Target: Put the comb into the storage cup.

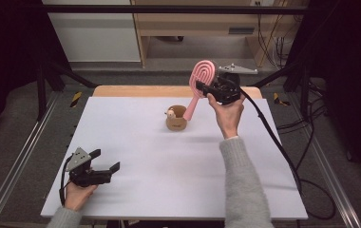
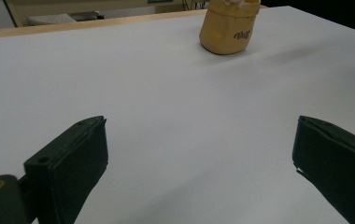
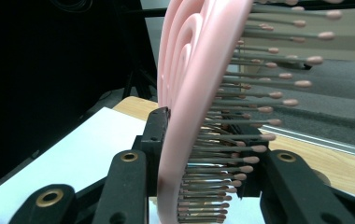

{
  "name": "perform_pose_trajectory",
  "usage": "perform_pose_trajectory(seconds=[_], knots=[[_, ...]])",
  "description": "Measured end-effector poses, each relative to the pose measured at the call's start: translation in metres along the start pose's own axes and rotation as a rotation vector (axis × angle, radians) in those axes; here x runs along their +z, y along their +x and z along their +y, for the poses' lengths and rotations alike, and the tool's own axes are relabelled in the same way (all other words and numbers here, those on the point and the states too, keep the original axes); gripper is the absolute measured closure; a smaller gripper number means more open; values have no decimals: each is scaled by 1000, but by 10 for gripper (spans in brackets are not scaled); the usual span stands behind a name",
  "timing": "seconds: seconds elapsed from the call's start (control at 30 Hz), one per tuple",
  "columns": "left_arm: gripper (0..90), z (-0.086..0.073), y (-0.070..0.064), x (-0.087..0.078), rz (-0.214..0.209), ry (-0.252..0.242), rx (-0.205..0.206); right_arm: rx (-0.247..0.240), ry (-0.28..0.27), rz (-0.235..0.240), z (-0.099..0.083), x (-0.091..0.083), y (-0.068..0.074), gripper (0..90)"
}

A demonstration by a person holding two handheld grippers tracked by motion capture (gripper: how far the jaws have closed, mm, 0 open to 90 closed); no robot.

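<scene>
Hairbrush (image 1: 200, 85) is the pink one, clamped in the right claw (image 1: 206, 87) and held up off the bench (image 1: 169, 161), head up top and handle slanting down toward the cup. Going near to far: left claw (image 1: 106, 161) sits low at the near left corner, jaws spread wide with nothing in them. Mid-bench there's a small tan cup (image 1: 175, 120) with something pale poking out. Close up, the right claw's jaws pinch the brush (image 3: 189, 107), one on its back and one on the bristle side.
</scene>
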State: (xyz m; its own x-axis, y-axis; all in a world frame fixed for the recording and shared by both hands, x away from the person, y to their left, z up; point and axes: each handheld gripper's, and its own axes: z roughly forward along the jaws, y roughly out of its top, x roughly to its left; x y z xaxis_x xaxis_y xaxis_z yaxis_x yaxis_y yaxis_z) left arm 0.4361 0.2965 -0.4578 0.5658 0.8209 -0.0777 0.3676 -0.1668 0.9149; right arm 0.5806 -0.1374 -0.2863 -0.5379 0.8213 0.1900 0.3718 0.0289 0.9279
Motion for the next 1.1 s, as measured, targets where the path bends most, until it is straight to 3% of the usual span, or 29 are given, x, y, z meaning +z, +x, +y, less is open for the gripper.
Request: perform_pose_trajectory(seconds=[1.1], knots=[[36,0,1,0,-1,-1,-4,1,0,-47,10,35,-1,636]])
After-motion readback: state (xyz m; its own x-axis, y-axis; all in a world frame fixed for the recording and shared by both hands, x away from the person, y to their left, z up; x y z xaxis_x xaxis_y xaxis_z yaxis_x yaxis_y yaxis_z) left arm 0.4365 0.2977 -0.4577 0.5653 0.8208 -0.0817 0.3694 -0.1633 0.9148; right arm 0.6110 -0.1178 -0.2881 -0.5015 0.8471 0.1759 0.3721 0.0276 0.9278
